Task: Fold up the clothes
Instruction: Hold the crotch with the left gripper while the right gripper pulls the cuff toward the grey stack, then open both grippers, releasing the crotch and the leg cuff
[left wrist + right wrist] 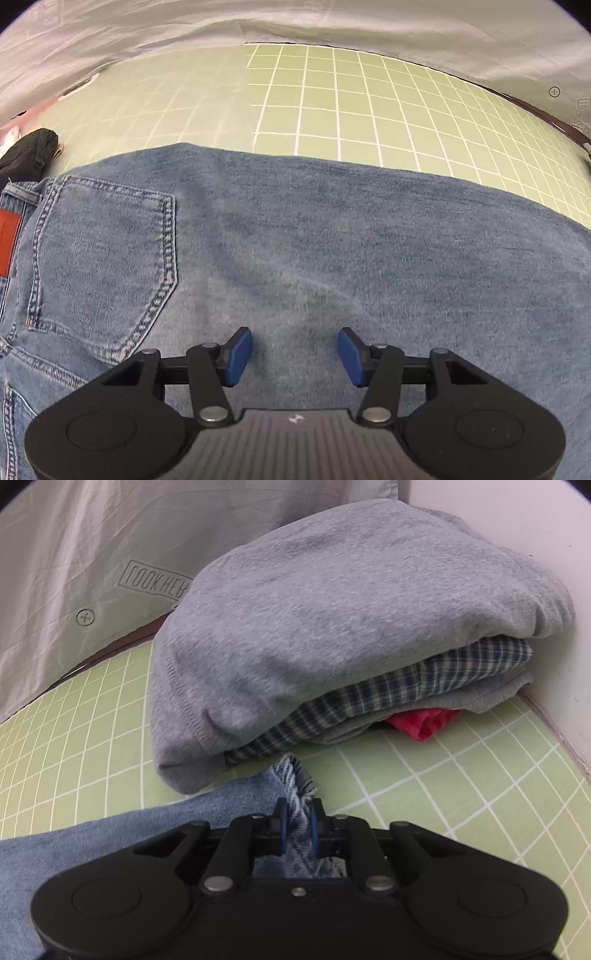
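The jeans [295, 240] lie spread across the green grid mat [369, 103], hem bunched near a folded stack [332, 609] at the mat's far edge. The right gripper [297, 830] pinches that hem; the left gripper [294, 356] hangs released above the denim.

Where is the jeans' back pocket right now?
In the left wrist view, the back pocket lies at left on the jeans, beside the red label.
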Action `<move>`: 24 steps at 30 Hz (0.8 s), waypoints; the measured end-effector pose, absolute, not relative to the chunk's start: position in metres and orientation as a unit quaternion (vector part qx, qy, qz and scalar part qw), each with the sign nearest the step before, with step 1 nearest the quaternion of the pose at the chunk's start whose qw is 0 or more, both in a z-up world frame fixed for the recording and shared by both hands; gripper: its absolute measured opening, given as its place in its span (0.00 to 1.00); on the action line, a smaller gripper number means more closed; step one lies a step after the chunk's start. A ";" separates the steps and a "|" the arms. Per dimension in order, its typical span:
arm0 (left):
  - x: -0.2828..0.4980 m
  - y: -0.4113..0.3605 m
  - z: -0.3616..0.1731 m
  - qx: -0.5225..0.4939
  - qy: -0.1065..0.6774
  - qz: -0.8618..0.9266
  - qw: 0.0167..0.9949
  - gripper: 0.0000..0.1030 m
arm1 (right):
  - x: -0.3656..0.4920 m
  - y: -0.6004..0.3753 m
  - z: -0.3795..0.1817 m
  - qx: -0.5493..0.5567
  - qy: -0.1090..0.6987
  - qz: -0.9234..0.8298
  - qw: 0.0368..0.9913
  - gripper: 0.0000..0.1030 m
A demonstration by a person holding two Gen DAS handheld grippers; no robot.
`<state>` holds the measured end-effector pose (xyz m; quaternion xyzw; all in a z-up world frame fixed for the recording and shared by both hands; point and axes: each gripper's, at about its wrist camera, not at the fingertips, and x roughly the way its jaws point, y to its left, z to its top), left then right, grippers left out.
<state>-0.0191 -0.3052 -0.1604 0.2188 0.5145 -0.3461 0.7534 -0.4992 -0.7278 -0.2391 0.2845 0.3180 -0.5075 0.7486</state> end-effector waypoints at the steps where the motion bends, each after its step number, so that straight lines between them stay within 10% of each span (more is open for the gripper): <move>1: -0.018 -0.307 -0.160 0.213 0.514 -0.345 0.756 0.51 | -0.501 -0.734 -0.238 0.292 0.308 -0.513 0.746 0.11; 7: -0.020 -0.297 -0.156 0.192 0.506 -0.329 0.773 0.52 | -0.502 -0.750 -0.237 0.325 0.286 -0.533 0.727 0.16; 11: -0.033 -0.276 -0.152 0.167 0.500 -0.326 0.785 0.55 | -0.515 -0.725 -0.214 0.268 0.294 -0.555 0.731 0.63; 24: -0.087 -0.201 -0.154 0.108 0.499 -0.300 0.806 0.56 | -0.629 -0.598 -0.210 0.333 0.270 -0.576 0.696 0.72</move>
